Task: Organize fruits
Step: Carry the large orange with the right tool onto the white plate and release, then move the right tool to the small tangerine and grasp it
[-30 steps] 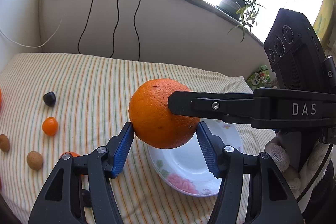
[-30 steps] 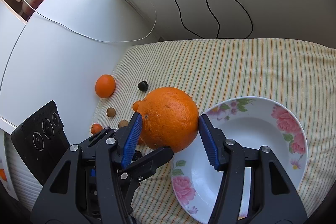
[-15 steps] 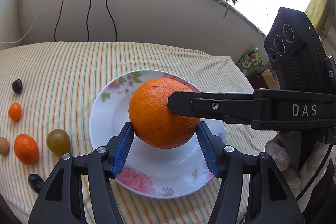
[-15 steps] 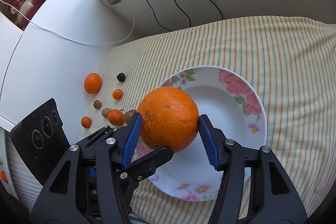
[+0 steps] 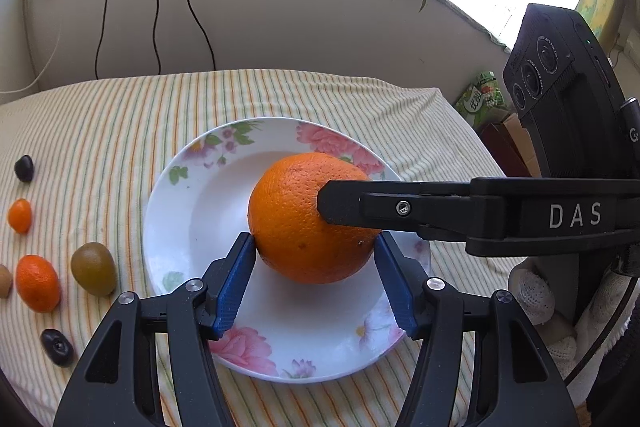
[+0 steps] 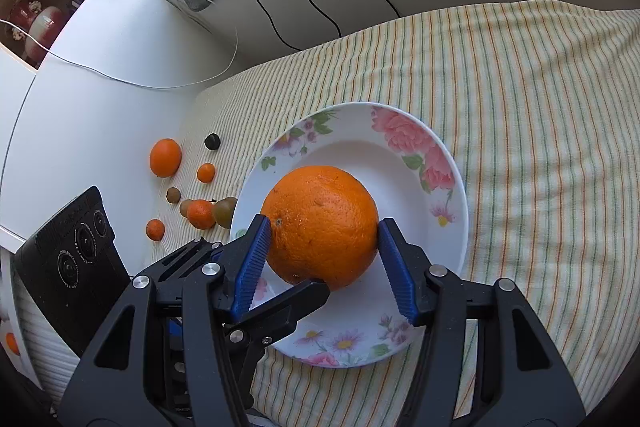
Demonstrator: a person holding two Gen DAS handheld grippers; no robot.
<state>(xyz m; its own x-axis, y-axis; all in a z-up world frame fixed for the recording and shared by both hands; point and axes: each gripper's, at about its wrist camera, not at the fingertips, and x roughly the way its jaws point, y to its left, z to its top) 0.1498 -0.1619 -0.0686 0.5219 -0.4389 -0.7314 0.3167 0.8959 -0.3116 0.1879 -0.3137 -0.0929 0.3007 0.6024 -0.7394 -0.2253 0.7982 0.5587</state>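
A large orange [image 5: 312, 219] sits at the centre of both views, above a white flowered plate [image 5: 192, 203] on a striped cloth [image 5: 120, 115]. The left gripper [image 5: 314, 259] clamps it from the bottom of the frame, blue pads on each side. The right gripper [image 6: 324, 247] grips the same orange; in the left view one of its black fingers reaches in from the right. Small fruits [image 5: 38, 283] lie at the left edge, beside the plate.
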